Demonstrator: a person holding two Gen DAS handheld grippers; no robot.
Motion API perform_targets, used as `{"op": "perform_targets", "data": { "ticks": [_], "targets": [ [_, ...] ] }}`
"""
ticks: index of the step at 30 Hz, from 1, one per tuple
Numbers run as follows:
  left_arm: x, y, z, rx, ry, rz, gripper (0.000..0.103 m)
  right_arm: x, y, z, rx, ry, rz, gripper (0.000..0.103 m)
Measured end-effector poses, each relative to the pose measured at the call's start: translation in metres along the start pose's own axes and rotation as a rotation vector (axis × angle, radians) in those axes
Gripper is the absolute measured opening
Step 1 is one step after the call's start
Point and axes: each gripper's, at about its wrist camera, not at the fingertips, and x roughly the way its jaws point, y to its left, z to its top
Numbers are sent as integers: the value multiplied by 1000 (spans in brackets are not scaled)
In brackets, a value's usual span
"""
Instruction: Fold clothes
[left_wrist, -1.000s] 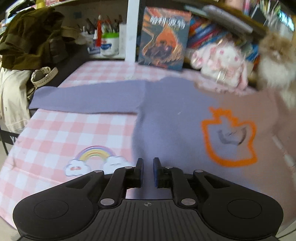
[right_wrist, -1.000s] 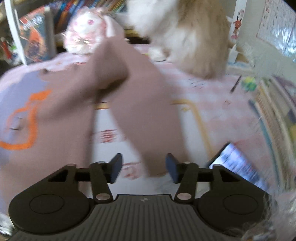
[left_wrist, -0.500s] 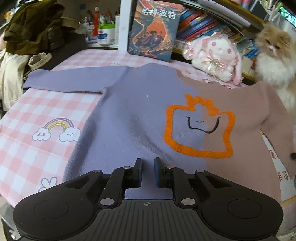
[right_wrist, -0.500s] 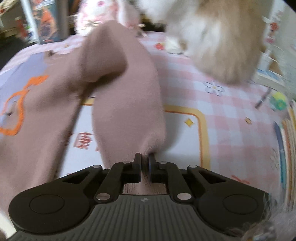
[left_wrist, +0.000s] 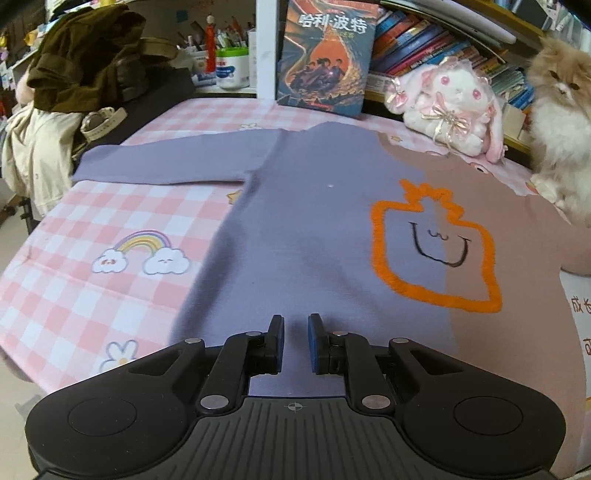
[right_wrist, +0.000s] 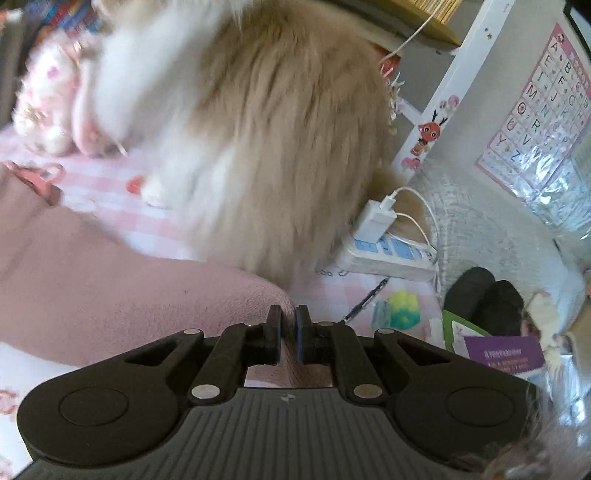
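A sweater (left_wrist: 314, 229), purple on its left half and dusty pink on its right, lies face up on the pink checked tablecloth (left_wrist: 74, 295). It bears an orange outline with a smile. Its purple sleeve (left_wrist: 166, 166) stretches flat to the left. My left gripper (left_wrist: 296, 332) hovers at the purple hem. Its jaws are opening, and cloth shows flat in the gap with the pads clear of it. My right gripper (right_wrist: 289, 321) is shut on the cuff of the pink sleeve (right_wrist: 110, 288), which trails off to the left.
A fluffy cat (right_wrist: 277, 129) sits close behind the pink sleeve, beside a plush rabbit (left_wrist: 450, 107). A white power strip (right_wrist: 388, 254) with a charger lies right of the cat. A book (left_wrist: 328, 55) stands at the back. A pile of clothes (left_wrist: 85, 62) sits far left.
The right gripper closed on the pink sleeve's cuff and carried it outward to the right, towards the cat. The left gripper settled over the purple hem and its jaws widened a little.
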Motion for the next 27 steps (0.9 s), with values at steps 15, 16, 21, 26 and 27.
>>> {"op": "perform_targets", "data": {
  "ticks": [15, 16, 21, 26, 27],
  "targets": [
    [11, 40, 17, 24, -56, -93, 50, -103, 104, -46, 125, 38, 365, 57],
    [13, 42, 18, 30, -54, -102, 50, -110, 114, -53, 133, 52, 378, 58],
    [24, 54, 20, 61, -26, -147, 51, -138, 152, -85, 219, 108, 356, 58],
    [28, 65, 15, 82, -2, -210, 54, -155, 172, -113, 292, 138, 277, 58],
    [28, 67, 14, 87, 1, -221, 54, -157, 175, -118, 306, 145, 261, 57]
  ]
}}
